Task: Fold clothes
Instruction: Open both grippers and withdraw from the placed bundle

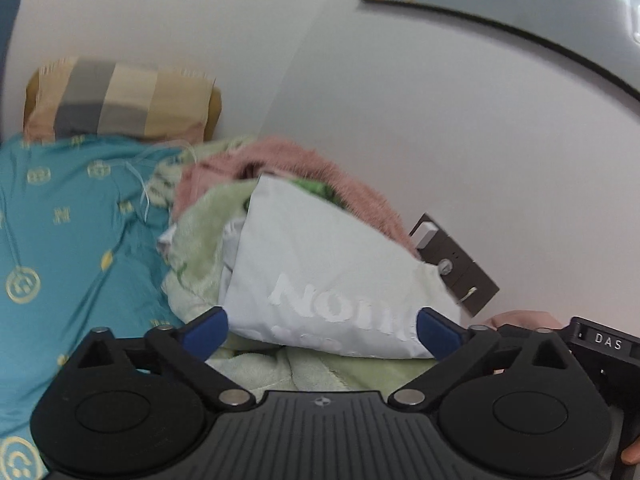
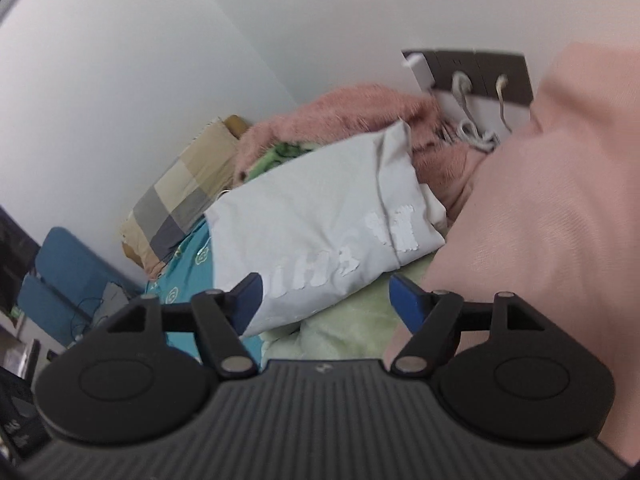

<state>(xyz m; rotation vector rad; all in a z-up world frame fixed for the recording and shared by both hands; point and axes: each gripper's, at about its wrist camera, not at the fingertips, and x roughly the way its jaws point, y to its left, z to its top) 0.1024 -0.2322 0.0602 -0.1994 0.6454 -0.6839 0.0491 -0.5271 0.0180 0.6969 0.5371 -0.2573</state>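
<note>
Left gripper (image 1: 322,334) stands with its blue-tipped fingers (image 1: 206,334) wide apart, holding nothing, the near edge of a folded white garment with raised white lettering (image 1: 320,264) lying between and just beyond them; going left to right in the left wrist view, a teal bedsheet printed with gold emblems (image 1: 68,240) covers the bed, a checked pillow in tan, grey and cream (image 1: 120,98) sits at its far end against the wall, and a pale green fleece blanket (image 1: 200,248) lies bunched under the white garment; a fuzzy pink blanket (image 1: 288,160) is heaped behind it; the lettering on the garment reads upside down and is blurred, something like "NOTIN", not fully legible; further right a dark wall socket panel (image 1: 460,268) shows a white plug, and a black device at the right edge carries the label "DAS" (image 1: 608,342); a framed picture (image 1: 520,4) hangs above.

Right gripper (image 2: 326,300) is likewise spread open and empty, its left finger (image 2: 248,300) in front of the white garment's (image 2: 320,216) edge; the letters here are broken white patches I cannot read; a smooth pale pink cloth (image 2: 540,220) fills the right side, close to the camera, beside the right finger.
</note>
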